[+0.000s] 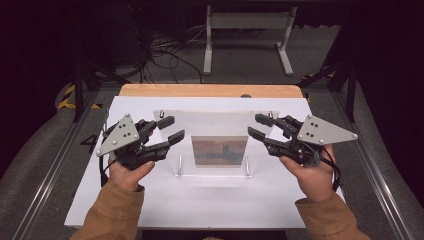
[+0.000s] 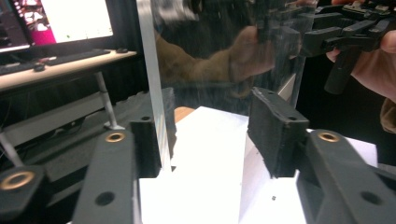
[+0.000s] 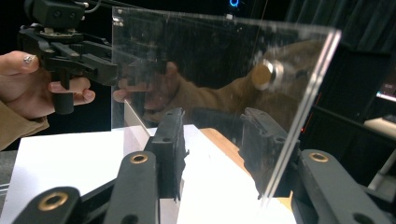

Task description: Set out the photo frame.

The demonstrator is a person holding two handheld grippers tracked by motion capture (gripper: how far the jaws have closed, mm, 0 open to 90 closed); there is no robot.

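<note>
Left gripper (image 1: 169, 128): jaws wide, straddling the acrylic frame (image 1: 220, 131) edge.
Right gripper (image 1: 258, 125): jaws wide, at the opposite edge.

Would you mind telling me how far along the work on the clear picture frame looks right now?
Early. The clear frame stands upright on the white board with the picture inside. The left gripper and right gripper are open, their jaws straddling its side edges. Closing on it and moving it are not yet done.
</note>
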